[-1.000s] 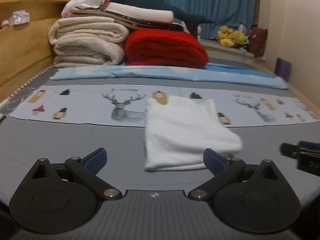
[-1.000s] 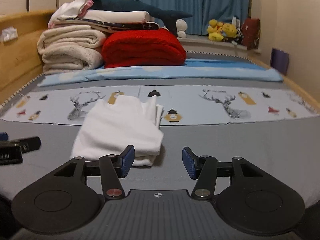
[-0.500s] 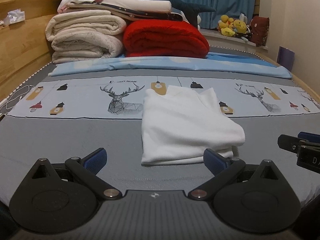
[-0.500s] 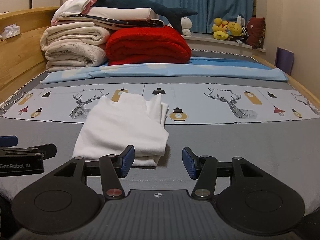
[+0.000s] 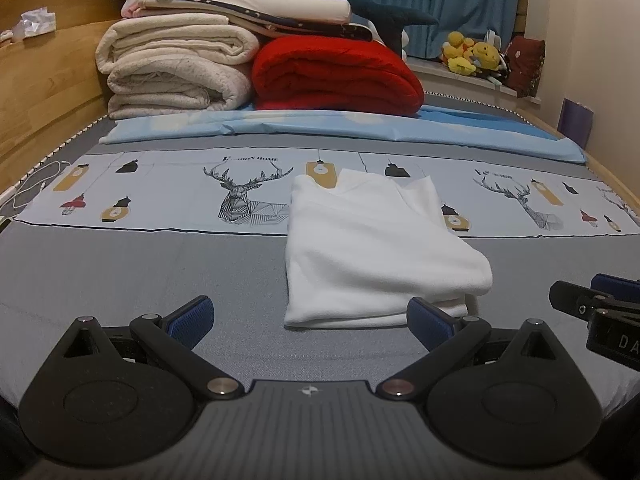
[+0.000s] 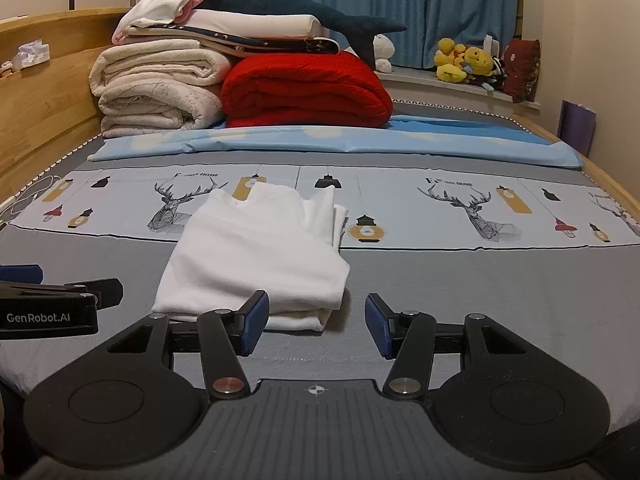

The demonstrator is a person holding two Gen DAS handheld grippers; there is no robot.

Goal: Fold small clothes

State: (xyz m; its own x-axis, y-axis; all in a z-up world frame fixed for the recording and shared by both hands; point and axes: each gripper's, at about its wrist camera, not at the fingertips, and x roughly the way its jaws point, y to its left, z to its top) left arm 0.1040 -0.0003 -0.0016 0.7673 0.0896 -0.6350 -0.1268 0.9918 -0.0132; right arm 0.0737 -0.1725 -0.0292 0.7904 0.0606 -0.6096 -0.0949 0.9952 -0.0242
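A folded white garment [image 5: 372, 248] [image 6: 256, 256] lies on the grey bedcover, its far end over the deer-print strip. My left gripper [image 5: 310, 320] hovers just short of its near edge, wide open with nothing between the pads. Its right pad stands in front of the garment's near right corner. My right gripper [image 6: 316, 324] is open too, its left pad at the garment's near right corner and bare bedcover between the pads. Each gripper shows at the edge of the other's view: the right one [image 5: 592, 304] and the left one [image 6: 60, 292].
At the head of the bed sit stacked cream blankets [image 5: 176, 68], a red blanket [image 5: 336, 76] and folded linens with a dark plush shark [image 6: 304, 12]. A wooden bed frame [image 5: 40, 96] runs along the left, a wall [image 6: 608, 60] along the right. Plush toys [image 6: 464, 64] line the window sill.
Both views have tilted slightly, so the garment sits a little lower and nearer in frame. The garment has not moved and neither gripper has changed its opening.
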